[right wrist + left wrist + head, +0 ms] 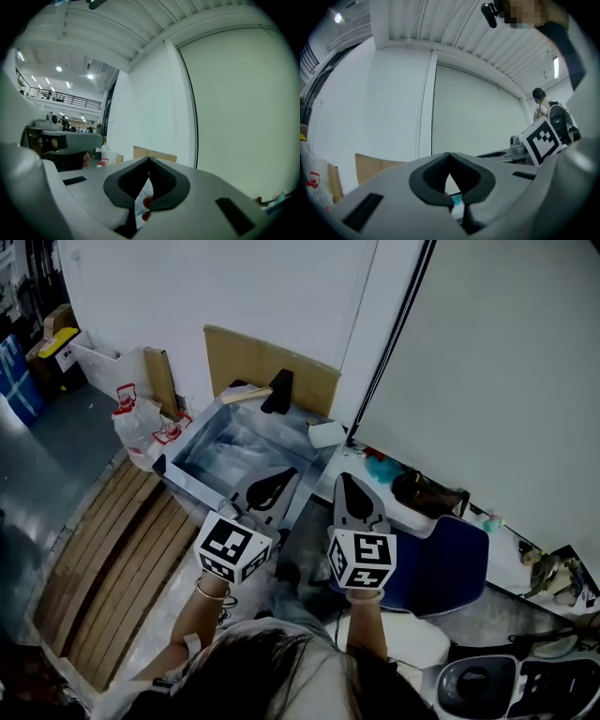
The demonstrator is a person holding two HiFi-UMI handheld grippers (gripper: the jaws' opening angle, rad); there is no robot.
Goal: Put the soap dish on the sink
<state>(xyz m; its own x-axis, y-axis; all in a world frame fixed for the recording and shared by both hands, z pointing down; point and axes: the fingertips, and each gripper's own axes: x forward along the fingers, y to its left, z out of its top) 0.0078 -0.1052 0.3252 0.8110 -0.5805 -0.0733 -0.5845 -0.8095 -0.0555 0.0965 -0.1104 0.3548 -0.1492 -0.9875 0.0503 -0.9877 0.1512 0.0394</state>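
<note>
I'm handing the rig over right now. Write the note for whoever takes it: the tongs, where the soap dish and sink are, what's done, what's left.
Left tongs: shut, empty, held in the air and pointing toward the sink.
Right tongs: shut, empty, beside the left.
Soap dish: probably the small white thing at the sink's far right corner; too small to be sure.
Done: if that is the dish, it is already at the sink.
Left: check that it sits steady there; if it is not the dish, find the dish and place it.
</note>
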